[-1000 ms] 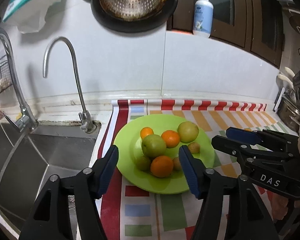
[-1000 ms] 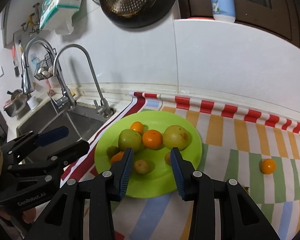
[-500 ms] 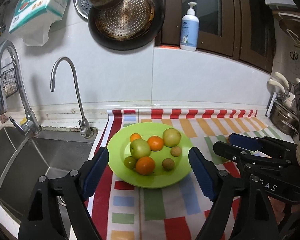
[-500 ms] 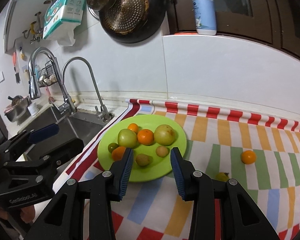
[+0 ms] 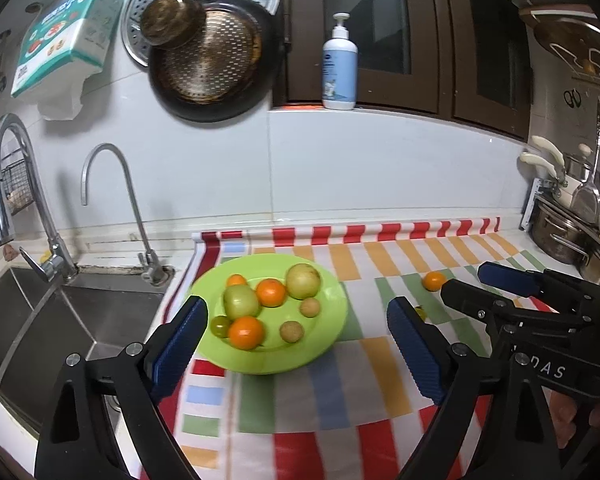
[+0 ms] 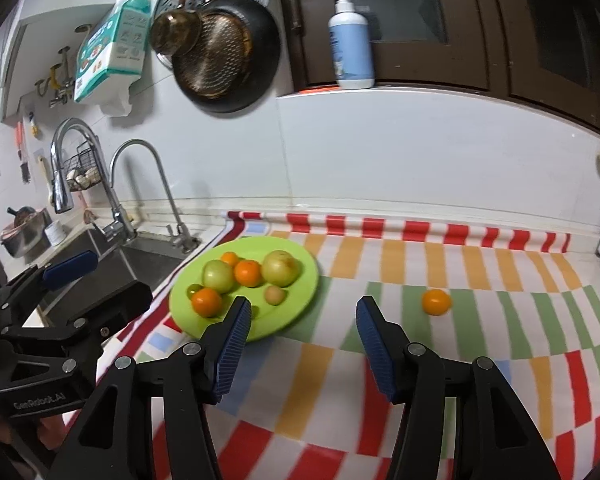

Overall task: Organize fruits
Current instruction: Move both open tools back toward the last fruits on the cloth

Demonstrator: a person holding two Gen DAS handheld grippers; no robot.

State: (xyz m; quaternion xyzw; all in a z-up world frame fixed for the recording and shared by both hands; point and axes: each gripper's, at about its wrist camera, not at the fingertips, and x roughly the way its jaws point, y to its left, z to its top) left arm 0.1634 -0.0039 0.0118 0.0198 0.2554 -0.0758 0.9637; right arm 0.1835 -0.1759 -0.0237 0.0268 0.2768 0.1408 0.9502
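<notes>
A lime green plate (image 5: 332, 320) (image 6: 304, 300) sits on the striped cloth beside the sink. It holds several fruits: oranges (image 5: 246, 333), green apples (image 5: 303, 281) and small brown fruits (image 5: 291, 331). One loose orange (image 6: 436, 302) (image 5: 434, 281) lies on the cloth right of the plate. A small green fruit (image 5: 421, 312) lies partly hidden behind my left gripper's right finger. My left gripper (image 5: 298, 346) is open and empty, held back from the plate. My right gripper (image 6: 302, 338) is open and empty, between plate and loose orange.
A steel sink (image 5: 60, 320) with two taps (image 5: 108, 184) lies left of the plate. Pans (image 5: 210, 64) hang on the wall. A soap bottle (image 5: 339, 68) stands on the ledge. Steel pots (image 5: 560, 232) stand at the far right. The striped cloth (image 5: 312, 400) covers the counter.
Both grippers have pulled back and up from the plate. Both opened wider. The loose orange came into the left wrist view.
</notes>
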